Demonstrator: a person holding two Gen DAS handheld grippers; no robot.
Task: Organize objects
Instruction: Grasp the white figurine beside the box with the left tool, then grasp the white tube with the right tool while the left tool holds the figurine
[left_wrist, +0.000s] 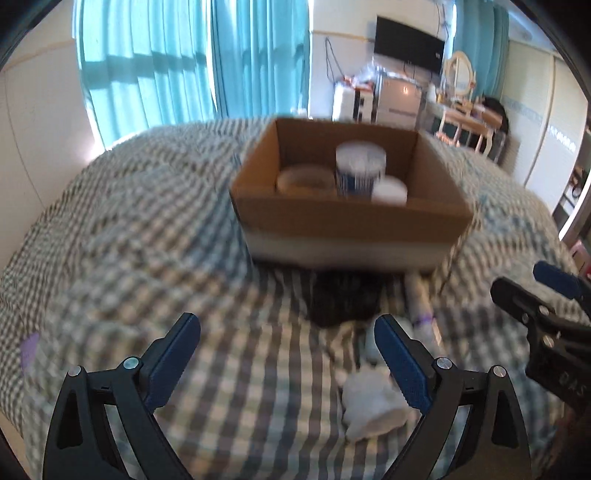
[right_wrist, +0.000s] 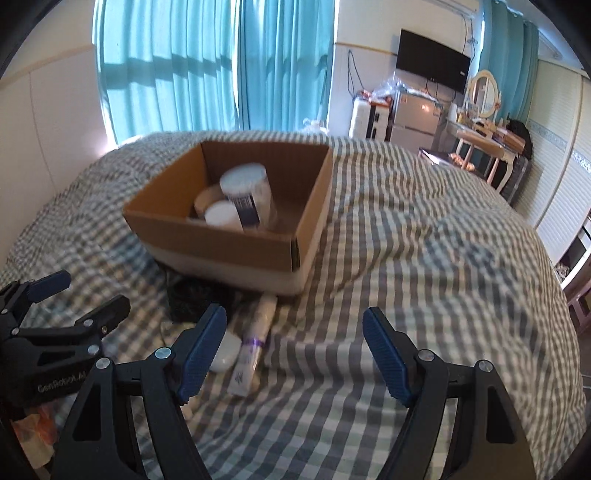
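Left claw (left_wrist: 287, 334): released, nothing between the blue pads, poised over the checked bedcover (left_wrist: 147, 258). Just beyond its right pad lie a crumpled white wad (left_wrist: 369, 410) and a white tube (left_wrist: 421, 306) with a purple band; a dark object (left_wrist: 343, 299) sits ahead, against the near wall of the cardboard box (left_wrist: 351, 221).

Right claw (right_wrist: 294, 330): released, empty, over bare bedcover. The white tube lies just beside its left pad, next to a small white item (right_wrist: 226, 354) partly hidden by that pad.

The box rests on the bed and holds 3 things: a tape roll (left_wrist: 304, 179), a tall white-lidded container (left_wrist: 360, 170) and a shorter white-lidded jar (left_wrist: 389, 190). Left-wrist view is blurred.
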